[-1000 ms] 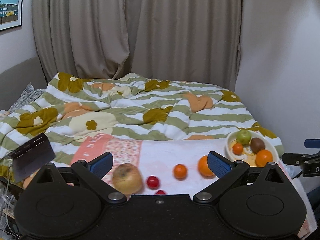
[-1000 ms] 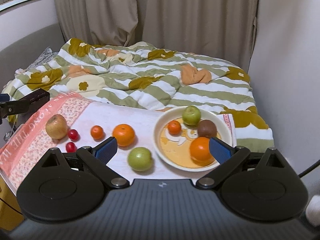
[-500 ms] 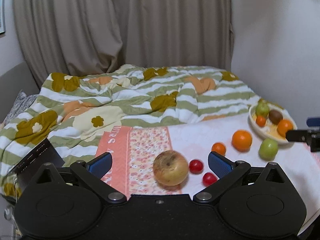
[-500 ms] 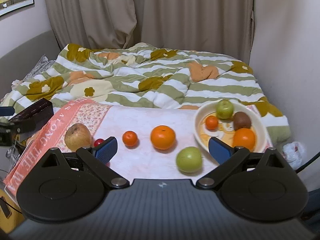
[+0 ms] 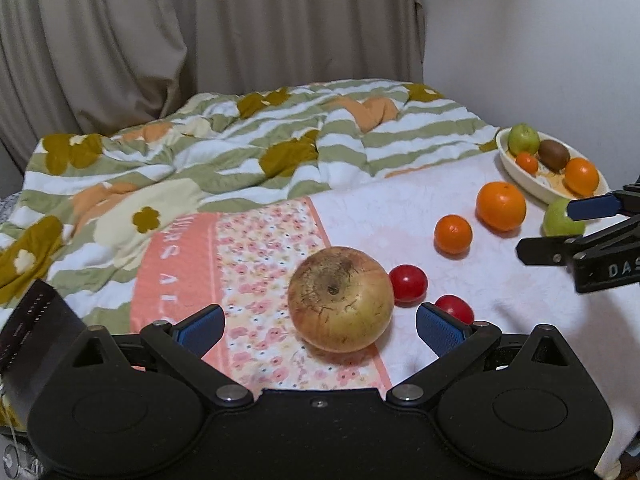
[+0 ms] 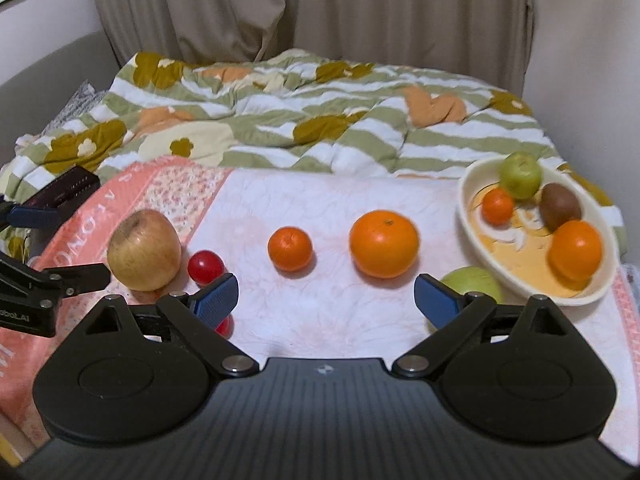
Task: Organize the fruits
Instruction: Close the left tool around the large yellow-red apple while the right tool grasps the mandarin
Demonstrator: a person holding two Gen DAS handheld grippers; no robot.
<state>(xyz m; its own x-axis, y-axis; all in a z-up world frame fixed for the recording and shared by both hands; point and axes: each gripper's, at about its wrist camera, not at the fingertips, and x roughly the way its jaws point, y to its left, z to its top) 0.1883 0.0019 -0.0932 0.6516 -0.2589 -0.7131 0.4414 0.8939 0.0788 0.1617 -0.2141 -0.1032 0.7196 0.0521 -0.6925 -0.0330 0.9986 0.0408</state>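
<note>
On the bed, a pink-and-white cloth lies over the near edge of a striped flowered quilt, and the fruit sits on it in a loose row. At the left end is a yellowish apple, resting on the flowered band of the cloth and tipped so one dimpled end faces the left wrist camera. Two small red fruits lie just beside it to the right, one nearer the cloth's front edge. Further right come a small orange, a large orange and a green apple, the last one touching or almost touching the bowl.

The oval cream bowl lies at the right end with its long side running away from the front edge. It holds another green apple, a small orange, a brown kiwi and a large orange.

The left hand-held gripper hangs wide open and empty, its blue pads on either side of the yellowish apple and clear of it. The right hand-held gripper is likewise spread wide and empty, facing the two oranges, its right pad in front of the green apple. A dark box sits at the cloth's left edge, and curtains hang behind the bed.
</note>
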